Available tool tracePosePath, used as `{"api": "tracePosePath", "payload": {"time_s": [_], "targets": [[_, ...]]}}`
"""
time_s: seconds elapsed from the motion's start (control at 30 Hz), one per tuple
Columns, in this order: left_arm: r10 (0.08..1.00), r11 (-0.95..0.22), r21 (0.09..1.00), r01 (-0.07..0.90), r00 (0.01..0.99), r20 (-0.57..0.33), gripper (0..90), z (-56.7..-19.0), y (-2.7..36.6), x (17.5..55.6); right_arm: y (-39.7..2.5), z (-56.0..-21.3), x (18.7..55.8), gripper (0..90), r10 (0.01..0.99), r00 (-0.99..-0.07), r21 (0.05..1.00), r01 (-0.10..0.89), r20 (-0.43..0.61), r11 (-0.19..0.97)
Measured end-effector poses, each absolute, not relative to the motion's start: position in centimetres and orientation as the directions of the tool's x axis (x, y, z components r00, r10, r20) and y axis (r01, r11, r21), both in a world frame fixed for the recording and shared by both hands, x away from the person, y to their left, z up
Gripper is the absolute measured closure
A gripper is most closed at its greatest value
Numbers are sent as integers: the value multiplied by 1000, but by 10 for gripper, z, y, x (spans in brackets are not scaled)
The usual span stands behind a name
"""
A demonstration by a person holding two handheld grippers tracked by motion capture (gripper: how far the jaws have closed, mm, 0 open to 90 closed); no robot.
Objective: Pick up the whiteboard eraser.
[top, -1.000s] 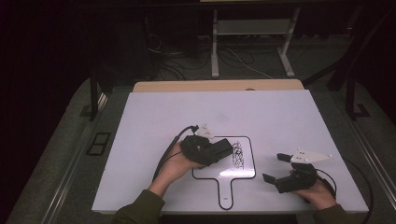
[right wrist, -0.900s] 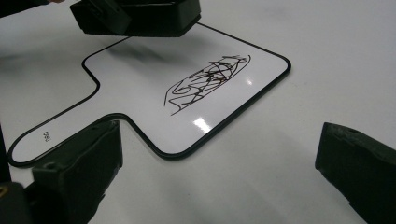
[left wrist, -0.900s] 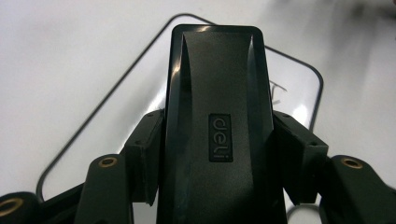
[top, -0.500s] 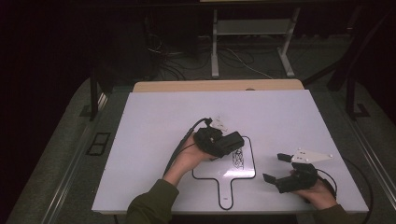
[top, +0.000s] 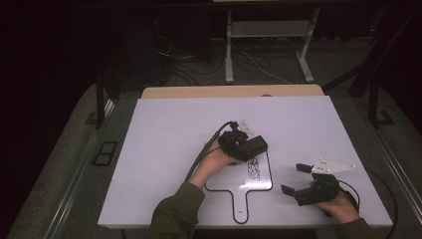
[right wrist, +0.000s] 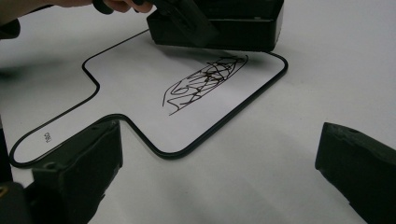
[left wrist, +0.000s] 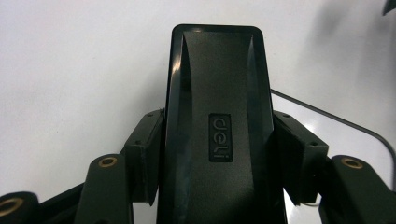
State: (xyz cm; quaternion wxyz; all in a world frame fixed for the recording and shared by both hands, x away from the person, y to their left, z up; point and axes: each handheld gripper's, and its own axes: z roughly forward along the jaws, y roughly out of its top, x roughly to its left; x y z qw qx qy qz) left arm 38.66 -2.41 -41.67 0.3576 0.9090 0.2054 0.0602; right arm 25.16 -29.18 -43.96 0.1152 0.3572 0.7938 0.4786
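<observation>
While the counts stand as below, each line gives one thing.

Left gripper (top: 251, 145): one; its fingers (left wrist: 144, 154) are clamped on the two long sides of the eraser, as its own view shows.

Eraser (left wrist: 219, 126): one, black, with a "deli" badge on its top. In the high view it sits at the upper edge of the paddle outline, just above the scribble; in the right gripper view its base appears to rest on the table.

Scribble (right wrist: 205, 79): one tangle of dark pen lines, inside the outline's wide part, just beside the eraser.

Paddle outline (top: 238, 186): one, a black line drawn on the table, its handle pointing toward the person.

Right gripper (top: 297, 179): one, to the right of the outline and well apart from the eraser; its fingers (right wrist: 79, 172) are spread wide, with nothing between them.

Table (top: 164, 139): one white top.

Hands: two, one on each gripper.
</observation>
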Motion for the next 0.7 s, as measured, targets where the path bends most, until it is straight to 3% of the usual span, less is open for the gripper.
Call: {"api": "tracePosePath", "payload": {"time_s": [0.2,0.23,0.7], "targets": [[425,-660,666,348,904,-51,392,-426,-28,389,-292,-440,251,0,674,-722,842,453,154,293],[392,-700,643,310,920,-16,392,-426,-27,391,-292,-440,251,0,674,-722,842,453,154,293],[369,-739,612,282,929,17,392,-433,-34,388,-292,-440,251,0,674,-722,841,454,154,294]]}}
